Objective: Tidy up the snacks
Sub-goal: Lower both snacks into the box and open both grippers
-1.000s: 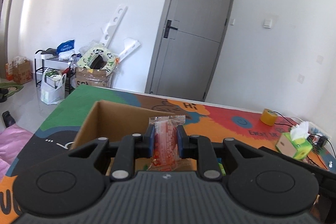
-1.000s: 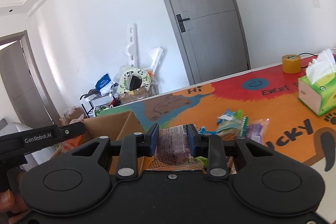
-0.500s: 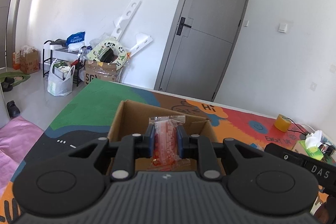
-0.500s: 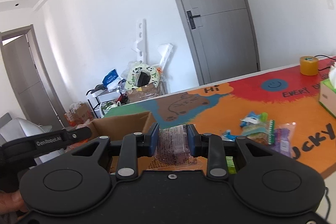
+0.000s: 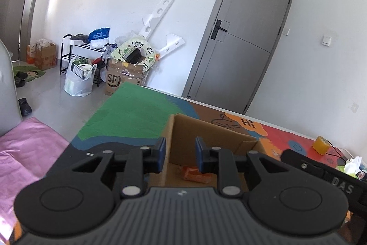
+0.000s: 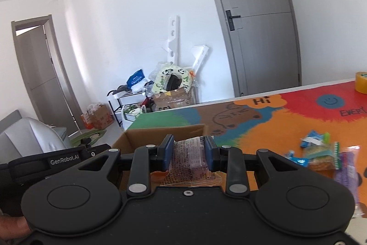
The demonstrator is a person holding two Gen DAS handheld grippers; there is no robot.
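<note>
Tabletop (image 6: 298, 121) first, bright with its painted mat, and near its left end the open cardboard box (image 5: 206, 132) where my snacks go. My left tongs (image 5: 178, 154) hang over the box's near left corner; their jaws have just been opening and nothing sits between them now, while the red-orange packet (image 5: 195, 173) lies on the box floor just below. My right tongs (image 6: 188, 154) are clamped on a flat clear packet with purplish print (image 6: 188, 157), held above the box's near edge.

That packet looks light, thin and crinkly, I judge, with slick film that could slide or fold, so holding it across the middle of its width, as I do, seems best. A loose pile of snack packets (image 6: 321, 153) waits on the orange part of the mat, well right of the box.

Only the left view shows the box floor and the dropped packet; only the right view shows the waiting pile and what my right tongs carry. A roll of yellow tape (image 5: 321, 145) sits far right.
</note>
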